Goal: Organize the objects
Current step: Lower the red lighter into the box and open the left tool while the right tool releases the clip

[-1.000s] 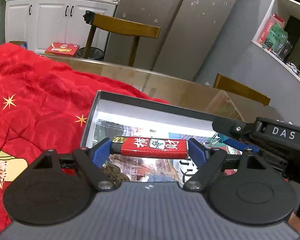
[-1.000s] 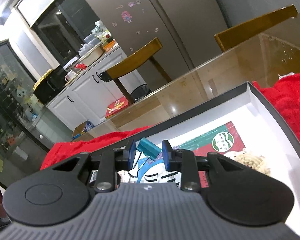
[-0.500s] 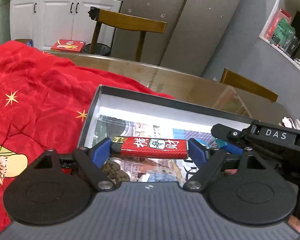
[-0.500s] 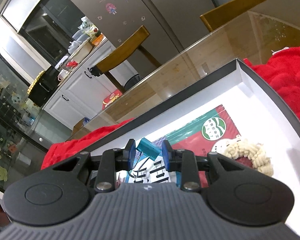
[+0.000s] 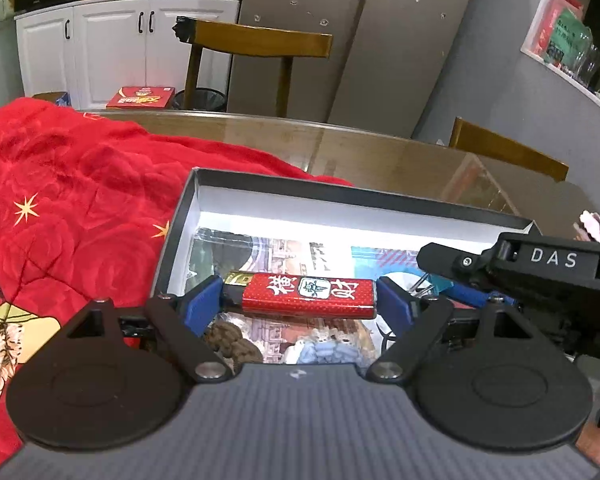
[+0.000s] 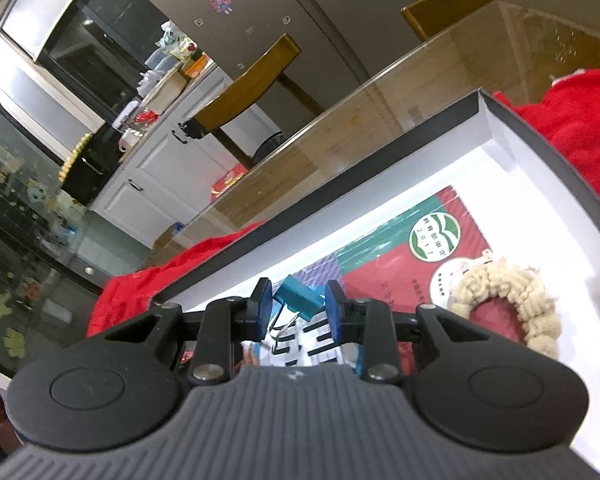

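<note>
Grippers of both hands hang over one shallow box (image 5: 188, 196) with dark outer walls and a white inside, which lies on a red blanket (image 5: 72, 184) on a glass-topped wooden table (image 5: 380, 152). The left gripper (image 5: 300, 302) stands wide and holds a red lighter (image 5: 308, 294) endwise between its two blue pads — one pad on the gold metal head at the left, the other on the base at the right, so the lighter lies across the view just above the box floor. Under it, at the near side of the box, I see a brown braided hair tie (image 5: 232, 340) and a pale blue one (image 5: 328, 352), both on printed papers (image 5: 284, 248). The right gripper (image 6: 299, 308) is at the right part of the same box; its black body with the letters DAS shows in the left view. Its jaws are only a little apart and hold a teal binder clip (image 6: 300, 296) between the blue pads, the clip tilted, its wire handles pointing down toward the camera. To the right of this gripper a cream fluffy scrunchie (image 6: 512, 304) lies on a red and green booklet (image 6: 400, 248) at the box floor. Beyond the table stand two wooden chairs (image 5: 260, 40) and white cabinets (image 5: 112, 44).
</note>
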The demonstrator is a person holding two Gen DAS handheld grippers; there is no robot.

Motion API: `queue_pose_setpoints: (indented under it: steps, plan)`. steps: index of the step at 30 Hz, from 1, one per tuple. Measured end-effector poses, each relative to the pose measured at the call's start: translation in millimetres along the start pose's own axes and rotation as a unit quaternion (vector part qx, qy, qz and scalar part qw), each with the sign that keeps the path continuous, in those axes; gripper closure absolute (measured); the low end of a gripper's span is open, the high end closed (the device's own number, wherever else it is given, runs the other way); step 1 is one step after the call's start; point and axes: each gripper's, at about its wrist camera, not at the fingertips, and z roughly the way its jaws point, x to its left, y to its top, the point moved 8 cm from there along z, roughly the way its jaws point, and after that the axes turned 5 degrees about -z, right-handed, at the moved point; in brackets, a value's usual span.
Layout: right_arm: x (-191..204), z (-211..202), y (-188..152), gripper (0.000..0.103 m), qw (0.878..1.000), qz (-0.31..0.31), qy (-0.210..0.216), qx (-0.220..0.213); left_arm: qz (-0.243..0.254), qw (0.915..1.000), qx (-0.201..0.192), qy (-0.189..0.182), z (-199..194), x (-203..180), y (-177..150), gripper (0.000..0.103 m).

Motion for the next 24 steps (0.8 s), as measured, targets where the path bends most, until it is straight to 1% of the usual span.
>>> queue_pose_setpoints:
  steps: [5, 8, 10, 12, 13, 15, 17, 20, 22, 23, 24]
  plan:
    - [-2, 1, 0, 0.069, 1.000, 0.007, 0.007, 0.006, 0.000, 1.0000, -0.002, 0.006, 0, 1, -1, 0.017]
    - [-3, 1, 1, 0.060, 1.000, 0.013, 0.014, 0.009, -0.003, 1.0000, -0.003, 0.004, -1, 2, -1, 0.017]
    - [-3, 1, 1, 0.050, 1.000, 0.014, 0.017, 0.010, -0.007, 1.0000, -0.006, 0.000, -3, 2, -1, 0.017]
    - [-3, 0, 3, 0.045, 1.000, 0.014, 0.015, 0.010, -0.006, 0.9999, -0.012, -0.002, -6, 2, 0, 0.017]
    - [-4, -1, 4, 0.041, 1.000, 0.016, 0.016, 0.011, -0.004, 0.9999, -0.014, -0.004, -8, 1, 1, 0.017]
    - [-2, -4, 6, 0.039, 0.999, 0.022, 0.024, 0.012, 0.001, 0.9998, -0.017, -0.008, -12, -2, 2, 0.017]
    - [3, -13, 10, 0.037, 0.999, 0.019, 0.030, 0.002, -0.001, 0.9996, -0.025, -0.013, -21, -4, 5, 0.017]
    - [16, -35, 19, 0.032, 0.999, -0.005, 0.038, -0.016, -0.004, 0.9986, -0.047, -0.026, -43, -8, 13, 0.017]
    - [28, -59, 25, 0.026, 0.998, -0.024, 0.045, -0.036, -0.002, 0.9977, -0.060, -0.032, -62, -11, 17, 0.017]
    - [35, -72, 27, 0.026, 0.997, -0.038, 0.047, -0.047, 0.003, 0.9970, -0.068, -0.036, -73, -14, 18, 0.017]
    - [42, -87, 28, 0.024, 0.996, -0.054, 0.049, -0.060, 0.007, 0.9956, -0.083, -0.042, -88, -17, 19, 0.017]
